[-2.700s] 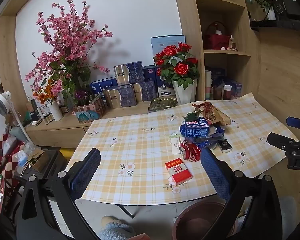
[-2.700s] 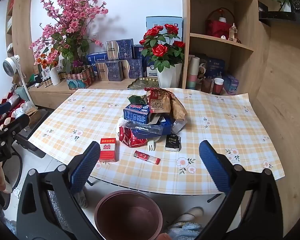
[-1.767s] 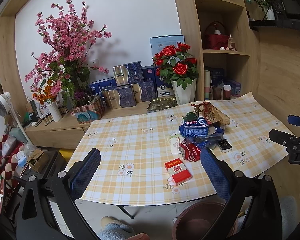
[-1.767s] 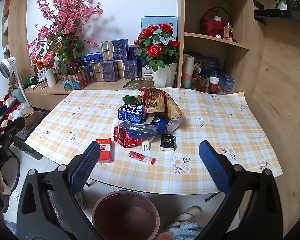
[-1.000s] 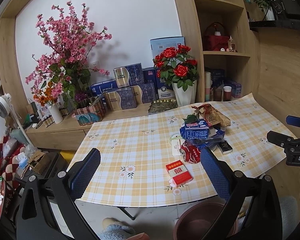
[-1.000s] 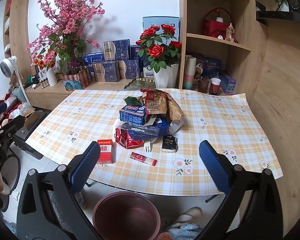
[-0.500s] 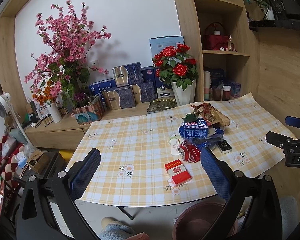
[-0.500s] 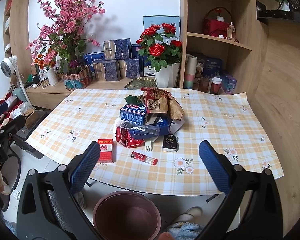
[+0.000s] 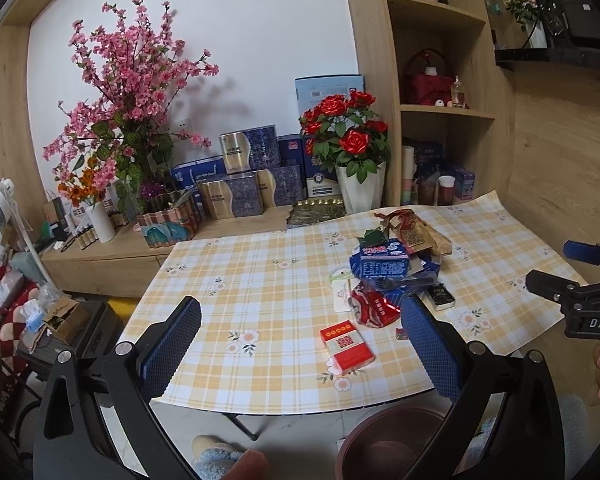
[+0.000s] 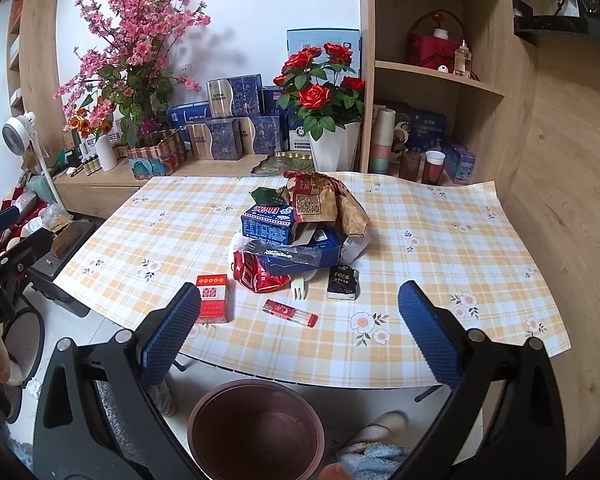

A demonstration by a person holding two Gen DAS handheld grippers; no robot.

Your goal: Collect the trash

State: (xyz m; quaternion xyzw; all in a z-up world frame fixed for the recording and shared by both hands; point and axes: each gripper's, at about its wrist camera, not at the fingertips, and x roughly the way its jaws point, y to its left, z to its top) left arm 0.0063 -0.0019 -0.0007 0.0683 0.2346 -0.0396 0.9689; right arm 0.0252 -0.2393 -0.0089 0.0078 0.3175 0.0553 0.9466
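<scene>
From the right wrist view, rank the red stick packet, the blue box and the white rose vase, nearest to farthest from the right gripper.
1. Red stick packet, by the table's near edge, nearest the right gripper.
2. Blue box, on the trash pile.
3. White rose vase, on the counter behind.

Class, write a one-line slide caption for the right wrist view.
Open right gripper faces a trash pile on the checked table, bin below.

"FACE" reads on the small black packet [image 10: 342, 282] by the trash pile, "DAS" shows on the right gripper [image 9: 588, 304] body in the left view, and other box print is too small to read.
</scene>
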